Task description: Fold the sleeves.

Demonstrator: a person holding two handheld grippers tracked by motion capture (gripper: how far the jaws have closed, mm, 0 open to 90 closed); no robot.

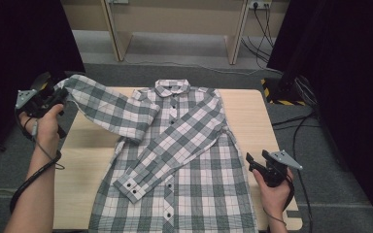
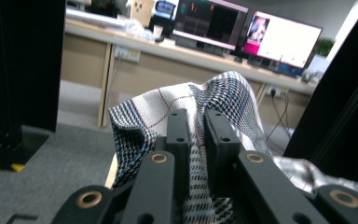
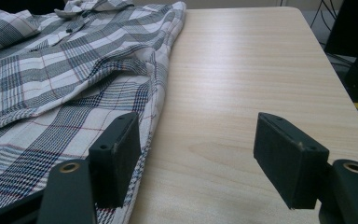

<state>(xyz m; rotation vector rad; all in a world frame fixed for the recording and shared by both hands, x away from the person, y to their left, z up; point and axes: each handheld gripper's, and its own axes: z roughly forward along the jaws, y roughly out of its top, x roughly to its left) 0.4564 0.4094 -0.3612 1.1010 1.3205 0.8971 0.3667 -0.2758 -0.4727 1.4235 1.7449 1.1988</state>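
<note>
While the left gripper (image 1: 53, 99) pinches the sleeve (image 1: 109, 109) cuff between closed jaws, lifted off the table (image 1: 243, 111) edge, probably to fold it across, the shirt (image 1: 189, 165) lies flat to its right, collar far, hem near. Sleeve's long axis slants from gripper toward shoulder. Right gripper (image 3: 198, 156), jaws apart, rests beside the shirt's side hem, holding nothing.

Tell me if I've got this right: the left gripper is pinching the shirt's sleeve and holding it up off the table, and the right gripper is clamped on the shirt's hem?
Not quite. The left gripper does pinch the sleeve of the shirt up off the table. But the right gripper holds nothing: the right gripper view shows its jaws wide apart, with bare table between them, beside the shirt's edge.
</note>
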